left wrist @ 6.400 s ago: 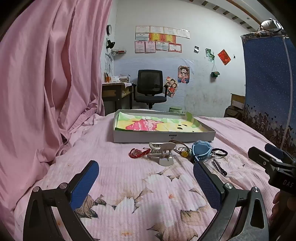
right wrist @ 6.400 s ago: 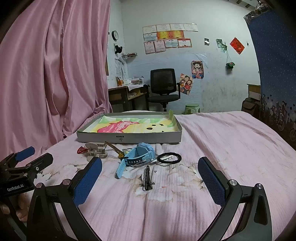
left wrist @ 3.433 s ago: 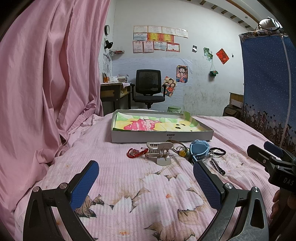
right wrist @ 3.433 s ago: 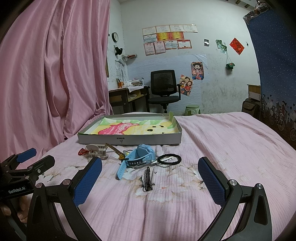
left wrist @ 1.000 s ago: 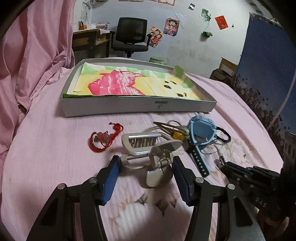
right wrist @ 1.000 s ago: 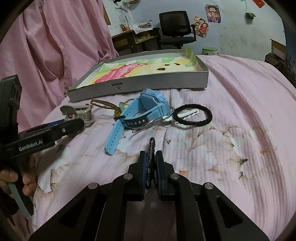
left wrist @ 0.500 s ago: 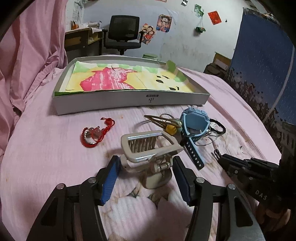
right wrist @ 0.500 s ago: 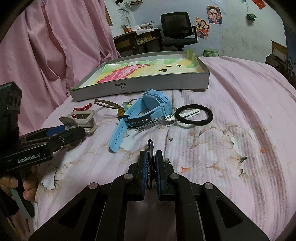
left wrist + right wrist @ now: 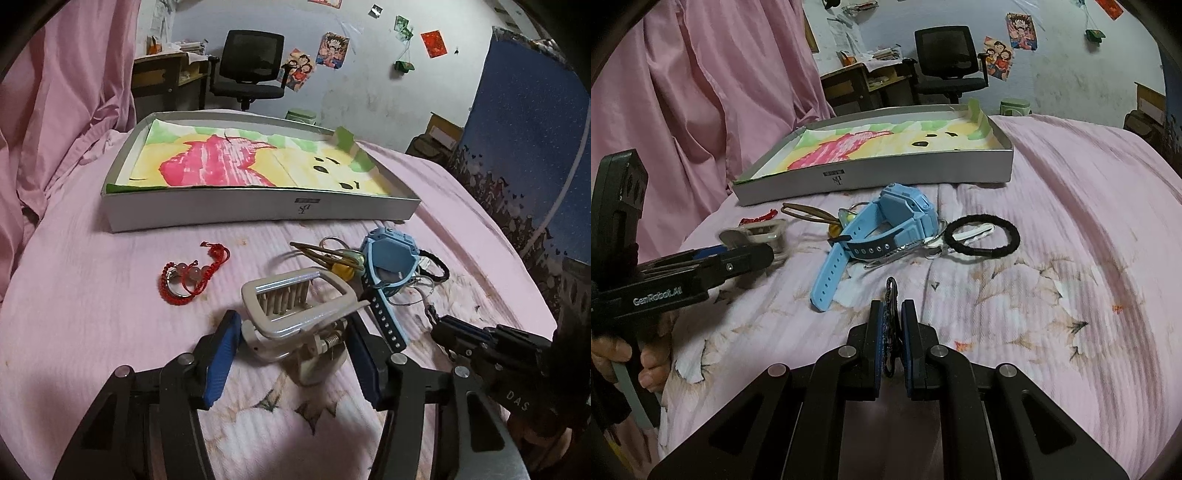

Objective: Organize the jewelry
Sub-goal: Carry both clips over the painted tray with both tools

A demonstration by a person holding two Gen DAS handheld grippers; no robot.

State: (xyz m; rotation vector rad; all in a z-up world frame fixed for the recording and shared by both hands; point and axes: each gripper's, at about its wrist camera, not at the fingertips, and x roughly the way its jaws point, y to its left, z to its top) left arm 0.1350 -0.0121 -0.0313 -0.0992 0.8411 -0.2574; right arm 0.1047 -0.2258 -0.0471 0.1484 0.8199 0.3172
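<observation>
Left wrist view: both grippers loaded, tray unfilled.
Left gripper clamped hair claw; right gripper pinched dark clip; thin clip might slip, grip being edge-on.

Bedsheet: pink, faded floral print.
Tray: grey walls; liner yellow, pink, green.
Bracelet: red cord, pale pink beads.
Hair claw: cream, pearly.
Watch: light blue.
Hair tie: black.
Fingers: blue pads, black frame.
Curtain: pink.
</observation>
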